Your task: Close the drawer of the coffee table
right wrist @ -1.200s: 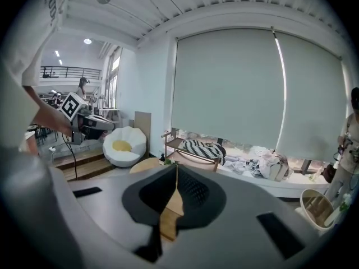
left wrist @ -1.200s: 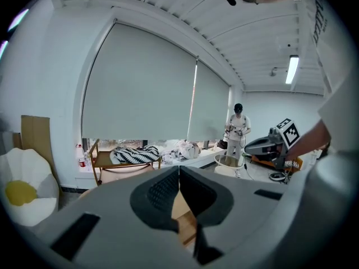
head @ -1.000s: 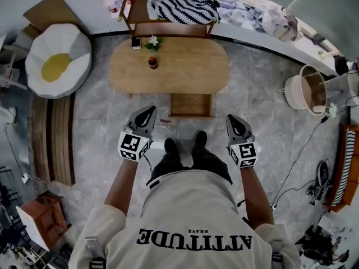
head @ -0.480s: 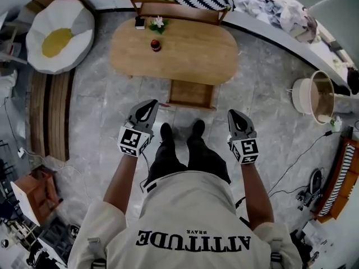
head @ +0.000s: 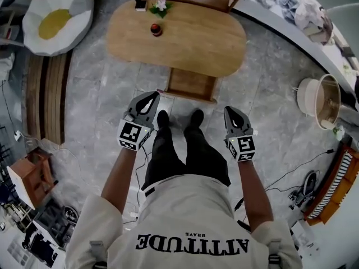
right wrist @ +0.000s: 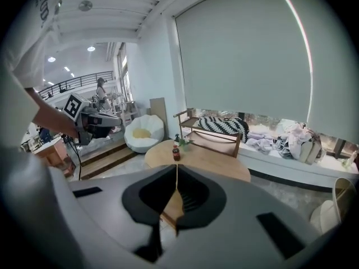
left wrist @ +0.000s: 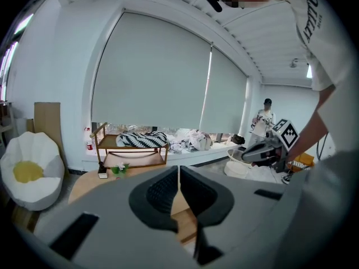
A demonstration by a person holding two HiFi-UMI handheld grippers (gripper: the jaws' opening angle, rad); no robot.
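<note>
You stand on the grey tiled floor (head: pixel 106 94), facing the oval wooden counter (head: pixel 190 38) in the upper middle of the head view. The drawer (head: pixel 192 84) hangs open from the counter's near edge, pulled out toward you. Its wooden inside is bare, and it sits just above your black shoes (head: pixel 162 119) in the frame.

Your left hand-held gripper (head: pixel 150 97) sits left of centre, its tip close to the drawer's lower left corner in the picture. Whether it touches the drawer cannot be told from above. Its own view shows the jaws clenched together with nothing between them.

Your right hand-held gripper (head: pixel 230 111) sits right of centre, below and to the right of the drawer and apart from it. Its jaws are likewise clenched on nothing.

Toward the counter's upper left end a small dark-red bottle (head: pixel 156 29) stands near a small plant with a white flower (head: pixel 161 4). A white cushion with a yellow centre (head: pixel 56 13) fills the upper left corner. A pale basket (head: pixel 322 97) stands at the right edge, well apart from the counter.
</note>
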